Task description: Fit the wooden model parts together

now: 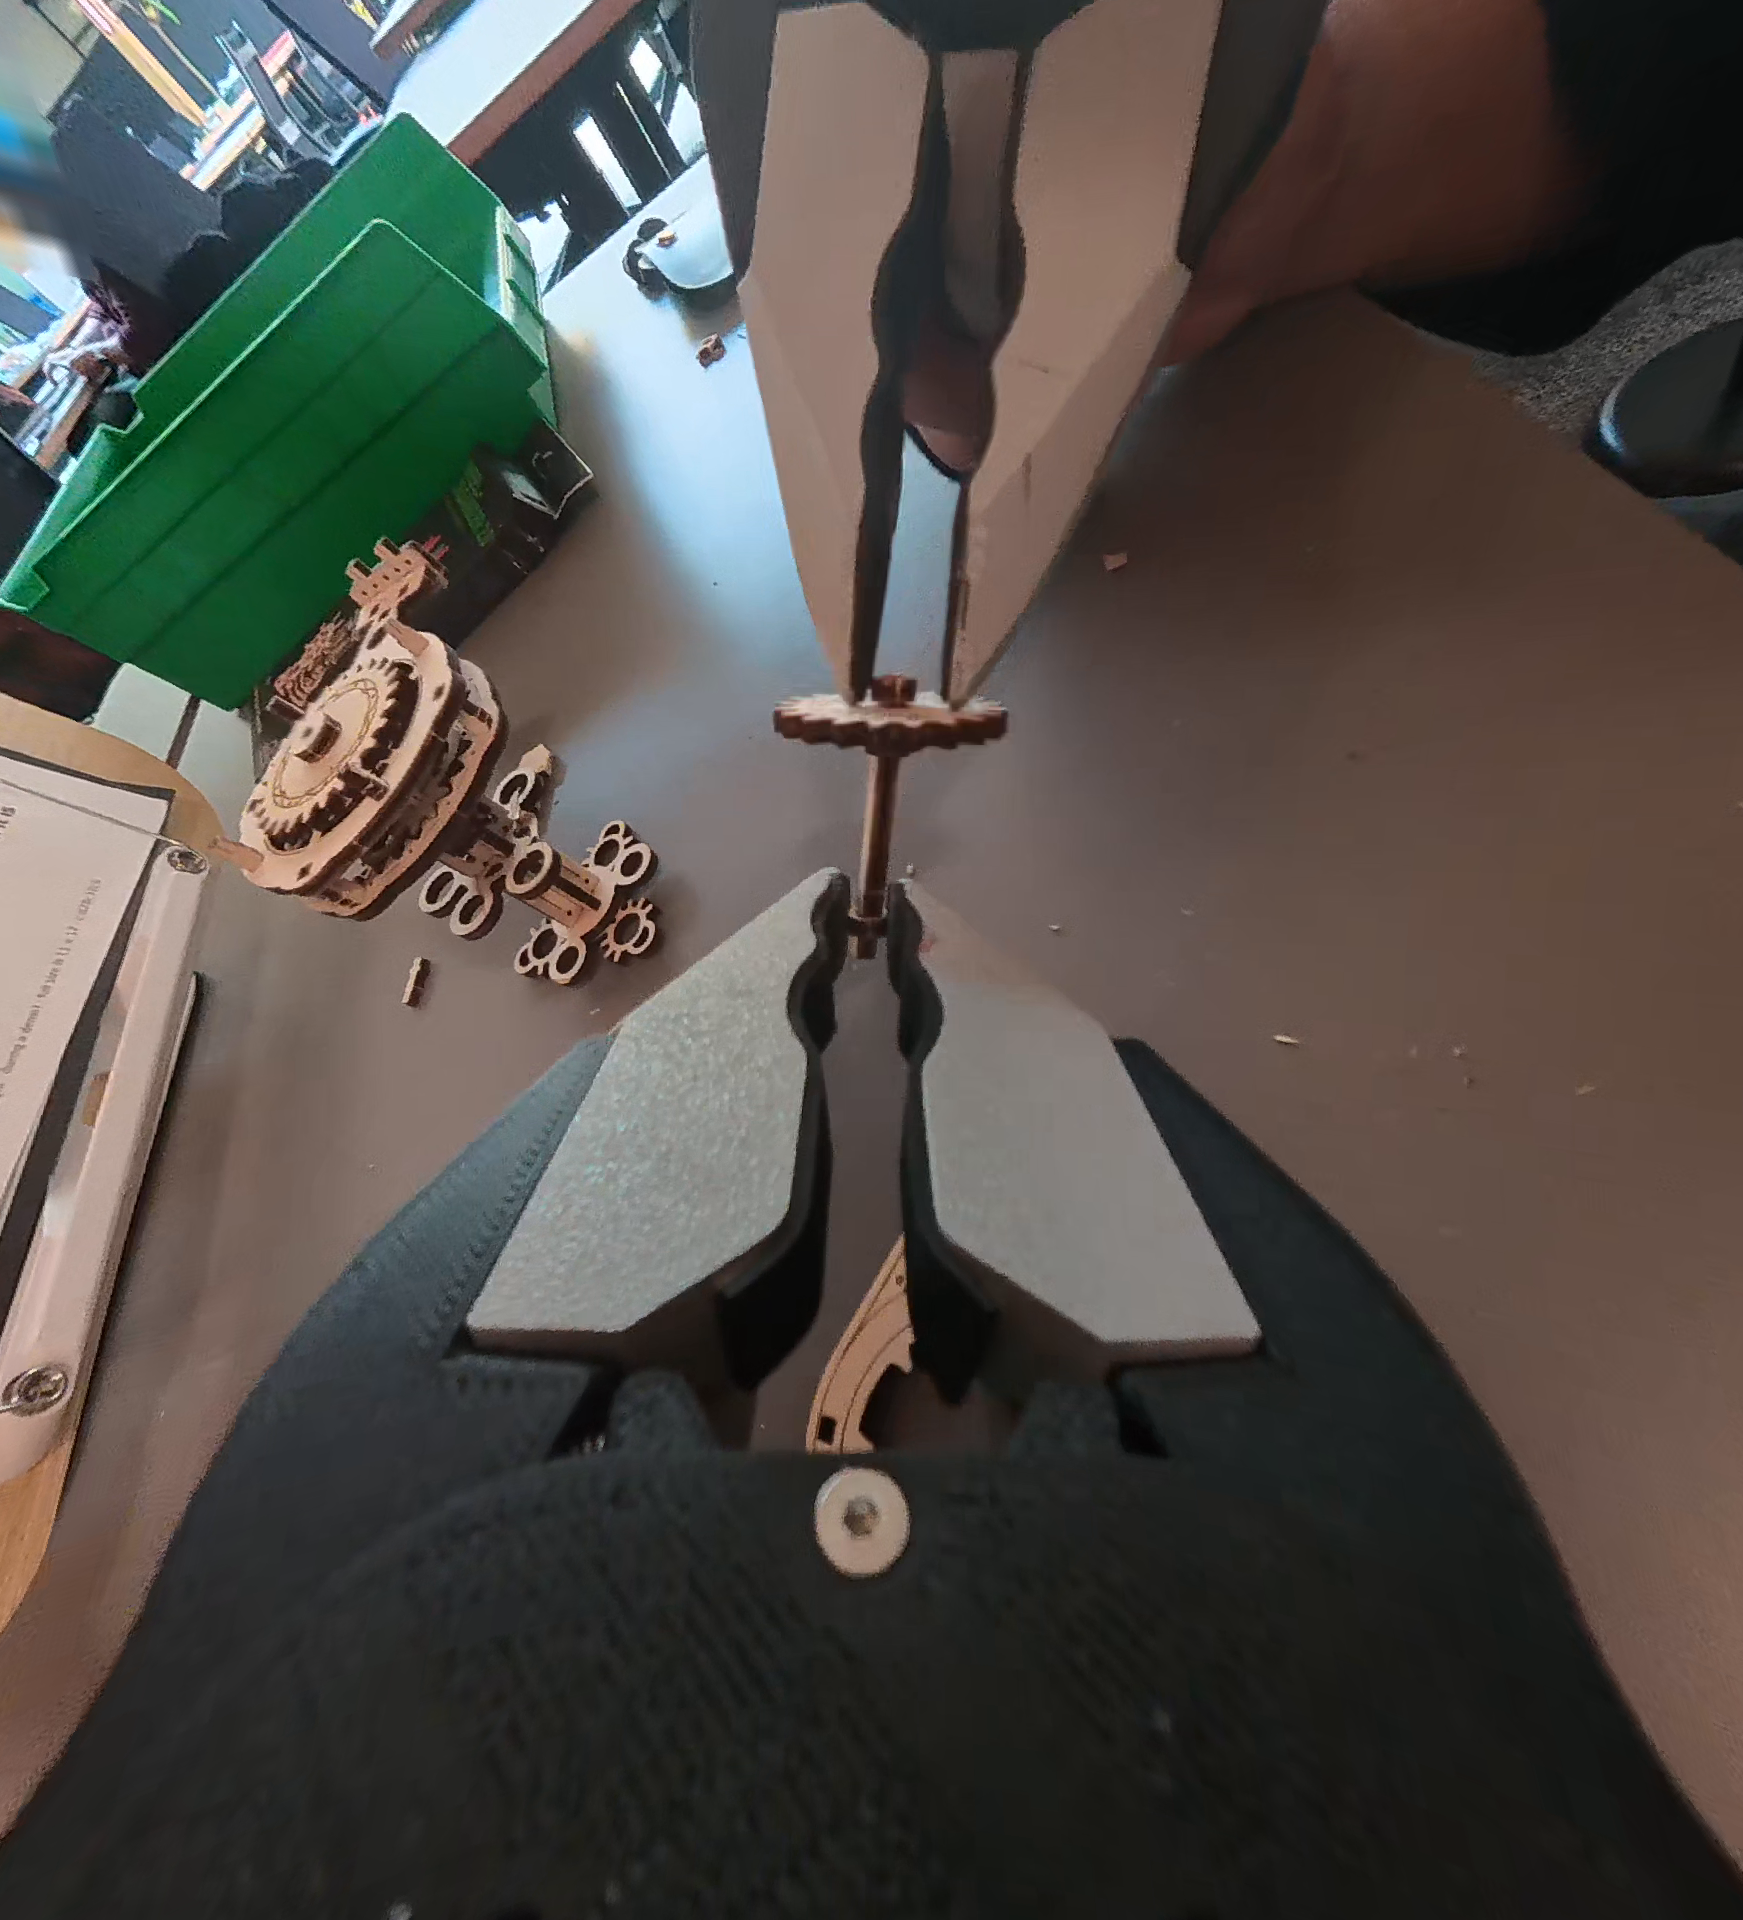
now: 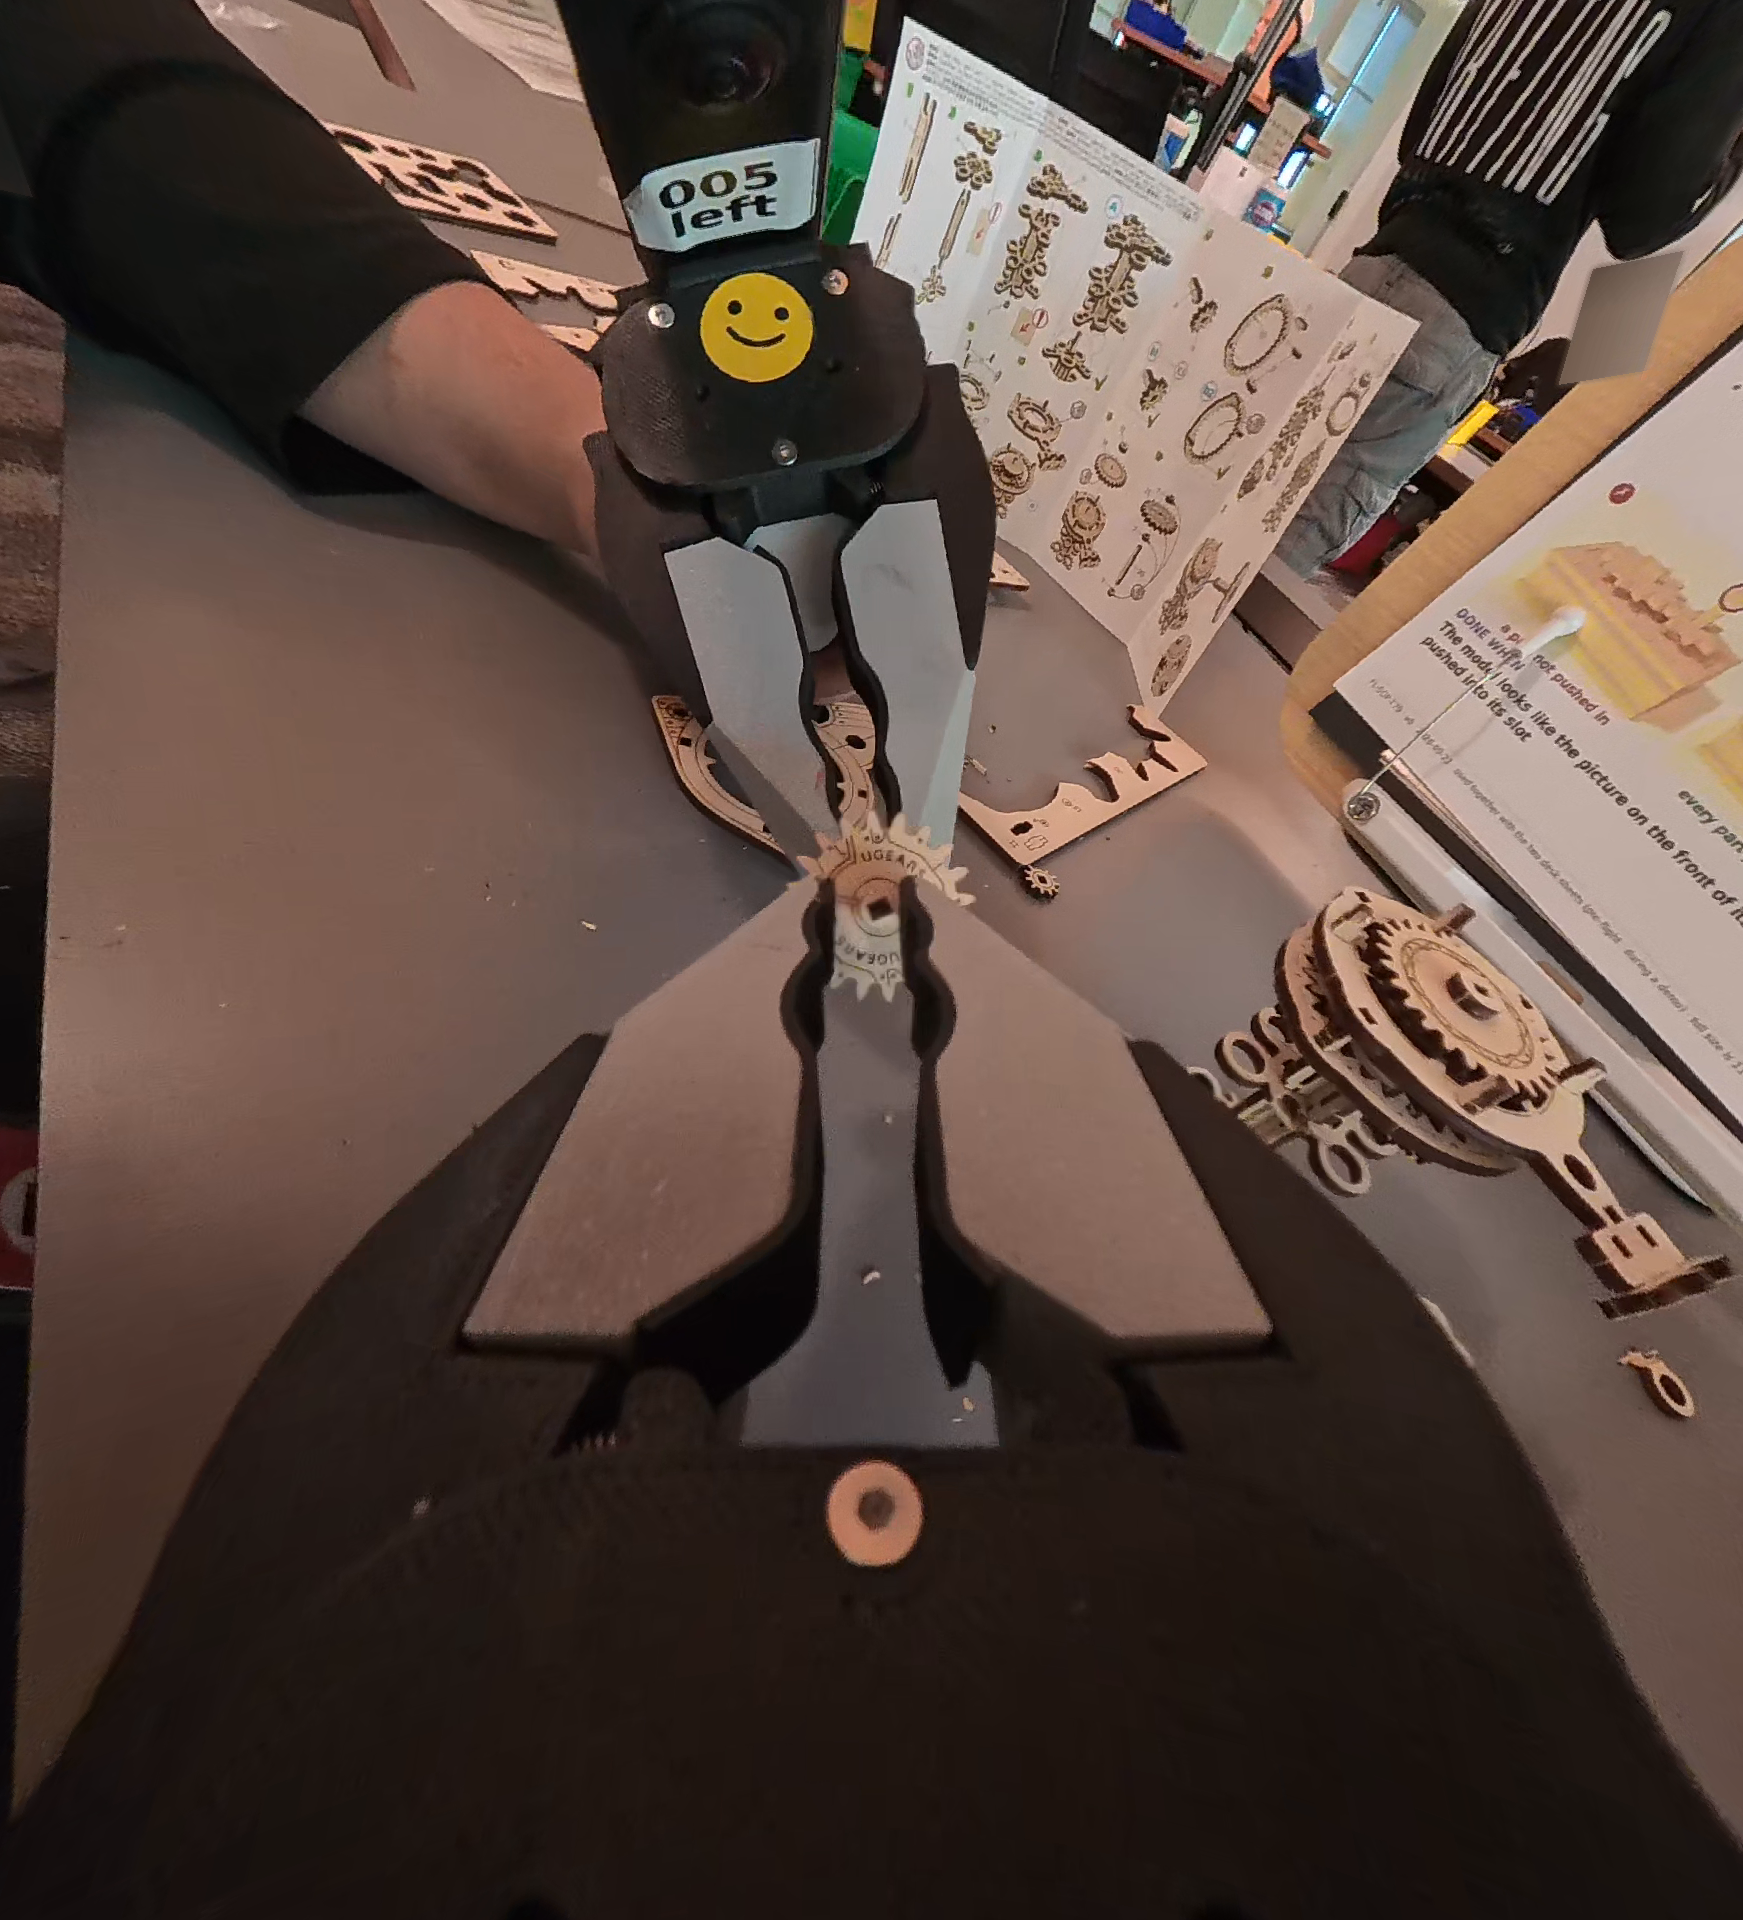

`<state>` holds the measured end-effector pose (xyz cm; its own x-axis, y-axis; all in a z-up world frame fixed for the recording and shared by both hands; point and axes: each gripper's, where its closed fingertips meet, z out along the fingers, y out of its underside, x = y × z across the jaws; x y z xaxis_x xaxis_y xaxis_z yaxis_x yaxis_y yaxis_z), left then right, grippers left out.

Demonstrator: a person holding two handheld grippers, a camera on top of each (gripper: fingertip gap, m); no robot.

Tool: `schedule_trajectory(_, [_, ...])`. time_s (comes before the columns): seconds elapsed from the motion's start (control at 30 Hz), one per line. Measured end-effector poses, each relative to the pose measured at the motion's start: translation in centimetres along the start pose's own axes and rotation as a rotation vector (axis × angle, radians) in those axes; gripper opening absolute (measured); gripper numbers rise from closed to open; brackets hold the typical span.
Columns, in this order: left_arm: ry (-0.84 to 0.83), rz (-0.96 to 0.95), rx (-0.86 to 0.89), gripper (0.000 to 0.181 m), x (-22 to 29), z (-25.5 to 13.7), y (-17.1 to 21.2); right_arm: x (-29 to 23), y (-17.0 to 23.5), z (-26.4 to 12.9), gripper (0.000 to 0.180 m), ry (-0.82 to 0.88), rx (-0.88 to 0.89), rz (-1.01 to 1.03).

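A small wooden gear [image 1: 888,722] sits on the far end of a thin wooden axle [image 1: 875,821]. My left gripper [image 1: 869,914] is shut on the near end of the axle and holds it above the grey table [image 1: 1366,935]. My right gripper [image 1: 906,688] comes from the top of the left wrist view, its tips closed at the gear's hub. In the right wrist view the gear [image 2: 882,904] is face-on between my right gripper's tips [image 2: 865,920], with the left gripper [image 2: 872,821] behind it. The axle is hidden there.
A partly built wooden model [image 1: 379,800] [image 2: 1428,1039] lies on the table beside a clipboard with a printed sheet [image 1: 5,1039] [image 2: 1625,727]. A green bin [image 1: 306,416] stands behind. A folded instruction sheet [image 2: 1106,364], a punched-out wooden sheet [image 2: 1085,790] and small loose pieces [image 2: 1662,1377] lie around. The tips of both grippers are at nearly the same place.
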<state>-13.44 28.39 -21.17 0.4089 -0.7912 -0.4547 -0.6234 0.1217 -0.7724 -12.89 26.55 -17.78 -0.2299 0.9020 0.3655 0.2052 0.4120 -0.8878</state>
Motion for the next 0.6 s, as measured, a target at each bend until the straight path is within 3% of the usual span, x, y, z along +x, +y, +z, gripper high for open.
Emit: schedule_trajectory(0.6, [0.028,-0.008,-0.11,0.004,0.7,0.5,1.4,-0.3,1.2,0.8,0.003,-0.001,-0.068,-0.06])
